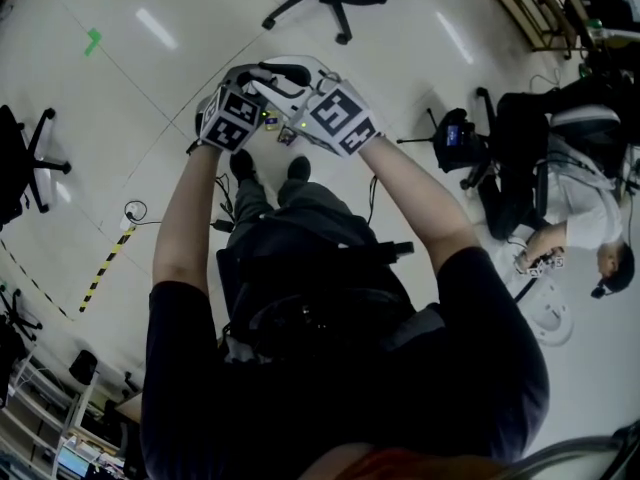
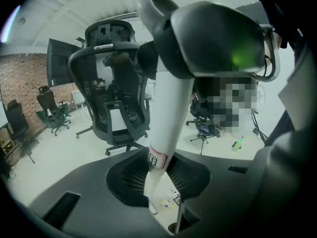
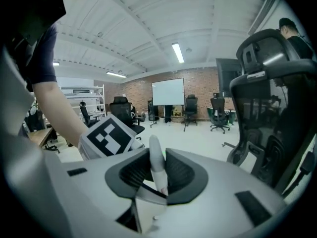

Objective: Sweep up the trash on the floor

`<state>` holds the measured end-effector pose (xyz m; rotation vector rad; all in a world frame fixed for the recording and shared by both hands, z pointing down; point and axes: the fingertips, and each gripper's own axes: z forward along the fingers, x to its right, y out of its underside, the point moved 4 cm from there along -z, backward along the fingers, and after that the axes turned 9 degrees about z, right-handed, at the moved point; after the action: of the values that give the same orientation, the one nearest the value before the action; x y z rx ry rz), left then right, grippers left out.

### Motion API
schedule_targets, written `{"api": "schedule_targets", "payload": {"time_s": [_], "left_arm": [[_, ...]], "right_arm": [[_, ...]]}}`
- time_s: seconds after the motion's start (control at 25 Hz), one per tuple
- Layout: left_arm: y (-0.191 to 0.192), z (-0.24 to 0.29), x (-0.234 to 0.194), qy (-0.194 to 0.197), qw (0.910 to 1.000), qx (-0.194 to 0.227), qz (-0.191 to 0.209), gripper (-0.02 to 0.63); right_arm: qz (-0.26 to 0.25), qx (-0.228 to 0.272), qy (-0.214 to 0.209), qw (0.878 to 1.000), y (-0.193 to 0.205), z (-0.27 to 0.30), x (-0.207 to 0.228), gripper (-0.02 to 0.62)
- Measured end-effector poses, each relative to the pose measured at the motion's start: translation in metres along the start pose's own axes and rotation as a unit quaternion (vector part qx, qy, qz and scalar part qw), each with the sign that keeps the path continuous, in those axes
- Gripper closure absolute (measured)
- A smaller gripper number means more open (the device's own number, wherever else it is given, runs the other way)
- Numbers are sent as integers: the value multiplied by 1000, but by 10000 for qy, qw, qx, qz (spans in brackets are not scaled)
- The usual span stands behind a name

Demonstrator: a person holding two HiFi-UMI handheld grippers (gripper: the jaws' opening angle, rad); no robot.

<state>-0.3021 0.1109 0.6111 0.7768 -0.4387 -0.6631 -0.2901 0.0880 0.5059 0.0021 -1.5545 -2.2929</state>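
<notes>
**A:** Grip. Your left claw (image 2: 158, 182) is closed partway on the smooth white plastic tube handle (image 2: 168, 125), with its pads against both sides. Your right claw (image 3: 157, 175) is closed the same way on a slim white round-tipped stick (image 3: 155, 155). I cannot tell whether that stick belongs to the same tool.

**B:** Target. The small scraps of wrapper trash (image 1: 285, 136) lie on the glossy white floor (image 1: 120, 78). They are just ahead of your dark shoes (image 1: 243, 163) and almost under both claws.

**A:** Method, offered as a judgement. Keep both grips firm so the tube cannot twist. Set the working end down beyond the scraps, though no view shows that end. Then draw them together with short, low strokes, since a quick flick would probably scatter pieces this light.

**B:** Views compared.
- **Left gripper view:** it alone shows the scraps through the gap between its jaws, beside the tube's lower part. It also shows a black mesh office chair (image 2: 116, 98) close ahead.
- **Head view:** it alone places the scraps relative to your feet. It also shows a seated person (image 1: 575, 203) well off to your right.
- **Right gripper view:** it shows no scraps. It does catch the black-and-white marker cube (image 3: 109, 135) of your left gripper just beside the stick.
</notes>
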Motion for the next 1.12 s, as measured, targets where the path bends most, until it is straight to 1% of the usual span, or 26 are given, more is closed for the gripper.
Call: {"api": "schedule_targets", "payload": {"time_s": [0.12,0.24,0.32,0.48,0.56,0.84,0.96,1.12], "left_arm": [[-1,6,14,231,9997,-70,50,509],[-2,16,30,580,9979,-201,193,509],[-3,23,40,735,9969,-230,154,508],[-9,30,53,848,9961,-205,-159,503],[-13,34,56,875,9956,-242,-233,502],[-26,50,79,1073,9935,-374,-65,500],[-35,53,95,1165,9926,-350,-72,500],[-51,59,112,1328,9907,-302,17,500]], "right_arm": [[51,-101,96,9999,11,-11,-4,485],[282,-109,292,9991,23,-23,-4,484],[405,-110,418,9982,31,-32,-1,484],[484,-168,562,9971,38,-47,5,485],[473,-172,582,9970,39,-53,8,485],[590,-45,726,9956,53,-82,16,485],[656,43,765,9949,59,-99,16,485],[681,176,840,9940,62,-121,20,485]]}}
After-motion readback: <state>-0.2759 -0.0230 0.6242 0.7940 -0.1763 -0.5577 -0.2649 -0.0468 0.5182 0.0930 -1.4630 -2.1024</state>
